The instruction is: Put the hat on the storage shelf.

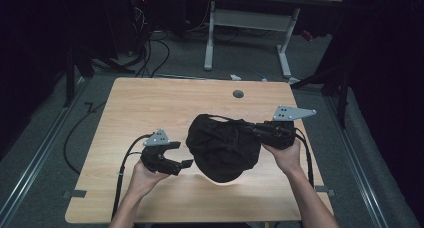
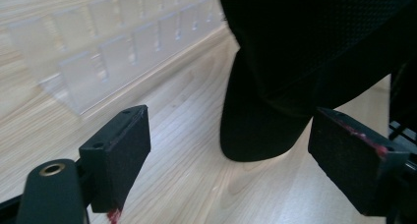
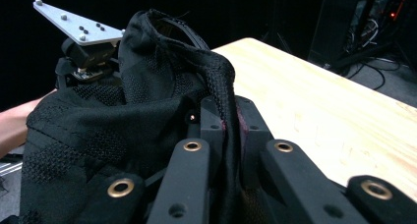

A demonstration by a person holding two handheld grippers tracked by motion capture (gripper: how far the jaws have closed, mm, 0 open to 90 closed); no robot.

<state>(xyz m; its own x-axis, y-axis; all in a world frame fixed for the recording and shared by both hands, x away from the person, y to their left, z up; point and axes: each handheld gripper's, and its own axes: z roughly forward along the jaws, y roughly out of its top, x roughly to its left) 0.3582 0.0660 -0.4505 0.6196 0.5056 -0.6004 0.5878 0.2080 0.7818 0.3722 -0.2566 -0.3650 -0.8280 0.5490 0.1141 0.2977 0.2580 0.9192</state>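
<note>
Beyond the black cap, a grey grommet dots the table.

black mesh-fabric cap with a stiff brim: raised above the light wooden table at its centre, rim edge clamped, crown crumpled, brim hanging down toward the tabletop.

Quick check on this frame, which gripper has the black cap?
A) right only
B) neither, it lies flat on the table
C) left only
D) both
A: in the right gripper view the right gripper has its jaws shut on the fabric edge of the black cap, while the left gripper stands open beside the cap's brim with nothing between its pads.
</note>
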